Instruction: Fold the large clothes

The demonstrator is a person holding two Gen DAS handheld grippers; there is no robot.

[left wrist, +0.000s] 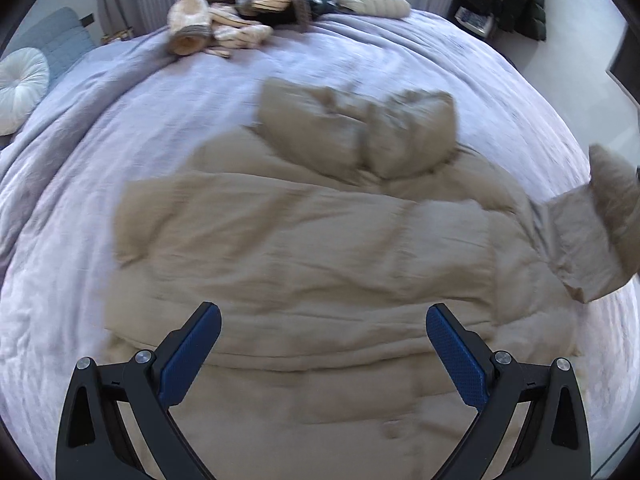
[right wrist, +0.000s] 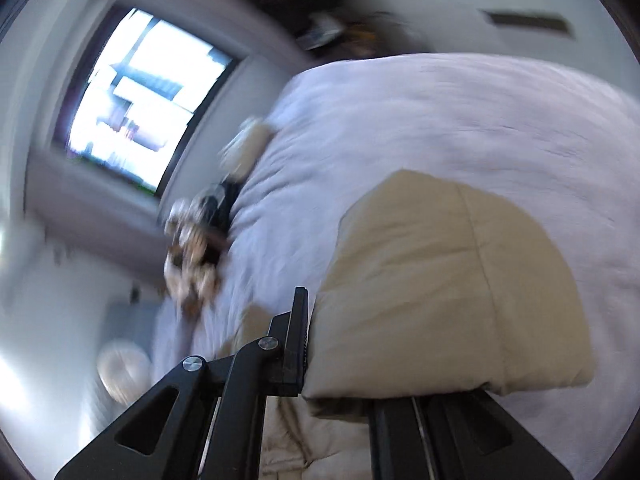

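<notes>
A beige quilted puffer jacket [left wrist: 320,248] lies spread on a wide bed covered by a pale lilac quilted bedspread [left wrist: 120,120], roughly in the middle of the bed, with its padded hood [left wrist: 356,128] toward the far side. The left gripper [left wrist: 323,344], black-framed with blue textured pads, hovers above the near part of the jacket body; its jaws stand wide apart and nothing is between them. One sleeve [left wrist: 588,236] of the jacket is raised off the bedspread at the right edge of the left wrist view. In the right wrist view the right gripper [right wrist: 316,344] has its jaws closed tight on the sleeve, and a padded fold of beige fabric [right wrist: 448,280] bulges up above the clamped jaws; only the left black finger [right wrist: 298,340] is plainly visible, the other being hidden behind the fabric. The right wrist view is tilted and blurred. At the far edge of the bed a heap of cream and brown fleece garments [left wrist: 224,20] rests beside a white quilted item [left wrist: 374,0]. A round white pleated cushion [left wrist: 20,88] sits on a blue-grey chair [left wrist: 56,40] left of the bed. A bright window [right wrist: 140,96] shows beyond the bed.
</notes>
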